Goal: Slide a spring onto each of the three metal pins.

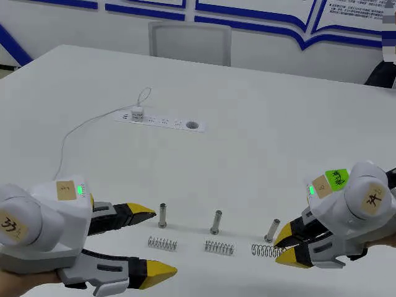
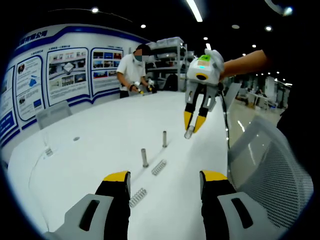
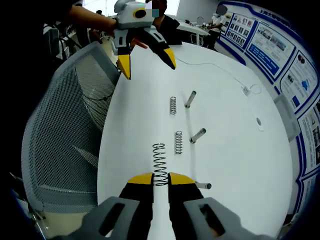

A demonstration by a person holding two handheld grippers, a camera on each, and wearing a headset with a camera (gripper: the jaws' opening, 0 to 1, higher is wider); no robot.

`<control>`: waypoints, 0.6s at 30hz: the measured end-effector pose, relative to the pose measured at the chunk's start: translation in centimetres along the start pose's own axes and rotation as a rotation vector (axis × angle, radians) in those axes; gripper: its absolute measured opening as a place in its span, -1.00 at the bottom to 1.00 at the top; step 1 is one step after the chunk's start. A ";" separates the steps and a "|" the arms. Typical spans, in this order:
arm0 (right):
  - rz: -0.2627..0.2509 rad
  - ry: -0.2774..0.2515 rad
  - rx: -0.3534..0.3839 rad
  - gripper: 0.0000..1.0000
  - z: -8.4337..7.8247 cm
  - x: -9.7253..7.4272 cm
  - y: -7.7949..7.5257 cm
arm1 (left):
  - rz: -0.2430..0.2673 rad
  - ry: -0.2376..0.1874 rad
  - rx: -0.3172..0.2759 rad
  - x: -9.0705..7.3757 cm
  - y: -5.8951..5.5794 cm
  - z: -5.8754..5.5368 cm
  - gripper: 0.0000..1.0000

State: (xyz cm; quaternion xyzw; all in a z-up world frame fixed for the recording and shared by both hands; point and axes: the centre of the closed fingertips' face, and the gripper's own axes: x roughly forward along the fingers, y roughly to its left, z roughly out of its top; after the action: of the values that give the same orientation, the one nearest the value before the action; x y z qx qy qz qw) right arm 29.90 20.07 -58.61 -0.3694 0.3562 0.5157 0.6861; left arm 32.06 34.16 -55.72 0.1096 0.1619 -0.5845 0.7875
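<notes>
Looking down in the head view, 3 metal pins stand in a row on the white worktop (image 1: 260,161), lower middle of the frame: left pin (image 1: 163,215), mid pin (image 1: 216,222), right pin (image 1: 272,230). The right one looks a bit tilted, tbh.

Each pin has a spring lying flat just below it in the frame: left spring (image 1: 162,243), mid spring (image 1: 219,248), right spring (image 1: 265,250). None of them is on a pin yet.

Right claw (image 1: 281,247) sits at the lower right w/ its yellow tips pinched on the right end of the right spring. The right gripper view shows it better: claw (image 3: 160,179) closed on the near end of that spring (image 3: 159,160), coil stretching away up the frame, right pin (image 3: 202,185) just beside the tips. The other two springs (image 3: 178,142) (image 3: 173,105) and pins (image 3: 197,135) (image 3: 190,99) run further up the frame.

Left claw (image 1: 164,242) is at the lower left, jaws wide apart, nothing in them. In its own view the claw (image 2: 165,176) is spread open, w/ the left spring (image 2: 138,196) on the worktop between the tips and the left pin (image 2: 144,157) just past it.

Bg stuff: socket strip (image 1: 161,120) set in the worktop w/ a white plug and cable (image 1: 137,113), grey chair (image 1: 189,42) at the top edge.
</notes>
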 end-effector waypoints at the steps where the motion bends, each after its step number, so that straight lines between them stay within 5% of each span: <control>1: -0.003 -0.004 -0.002 -0.79 0.2 -0.1 0.0 | -0.003 0.000 0.002 0.1 -0.1 0.1 0.14; 18: -0.014 -0.057 -0.030 -0.79 5.0 -1.1 0.8 | -0.115 -0.025 0.079 3.1 -2.8 2.8 -0.02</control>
State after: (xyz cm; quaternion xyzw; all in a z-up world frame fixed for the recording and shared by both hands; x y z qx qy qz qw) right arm 29.41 24.08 -55.43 -0.3671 0.3262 0.5264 0.6941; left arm 30.56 29.56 -54.34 0.1238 0.1348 -0.6359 0.7498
